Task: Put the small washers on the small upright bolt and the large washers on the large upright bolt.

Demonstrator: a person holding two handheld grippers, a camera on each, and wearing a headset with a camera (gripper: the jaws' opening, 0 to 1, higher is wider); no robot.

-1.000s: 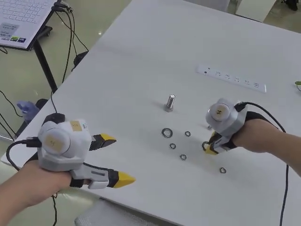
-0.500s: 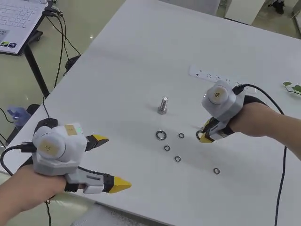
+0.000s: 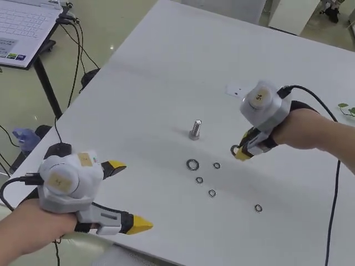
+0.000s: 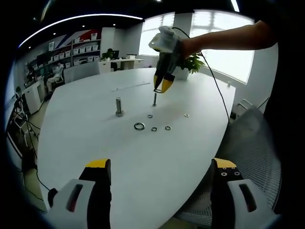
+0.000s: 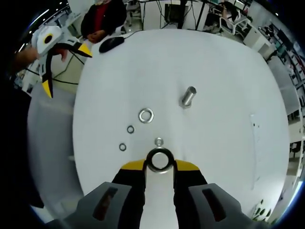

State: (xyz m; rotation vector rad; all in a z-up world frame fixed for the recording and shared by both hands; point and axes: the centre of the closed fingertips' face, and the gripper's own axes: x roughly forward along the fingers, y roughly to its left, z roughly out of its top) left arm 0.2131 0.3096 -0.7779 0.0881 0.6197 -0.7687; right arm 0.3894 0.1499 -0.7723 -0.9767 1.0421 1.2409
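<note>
The large upright bolt (image 3: 195,129) stands mid-table. A large washer (image 3: 192,164) and several small washers (image 3: 212,193) lie in front of it. My right gripper (image 3: 240,153) hovers to the right of the bolt, shut on a large washer (image 5: 158,160) that stands on edge between its yellow tips. In the left gripper view the small upright bolt (image 4: 154,101) stands just below that right gripper (image 4: 162,86). My left gripper (image 3: 126,194) is open near the table's front left edge, with nothing between its fingers (image 4: 97,164).
A white power strip (image 3: 237,88) lies behind the right gripper. A laptop (image 3: 22,25) sits on a stand off the table's left side, with cables hanging below. A mouse (image 5: 111,44) lies near the table edge, and a person (image 5: 102,16) stands beyond it.
The right gripper has lifted from the table with the large washer in it and moved a little farther away. The left gripper has stayed about where it was; the head camera has shifted.
</note>
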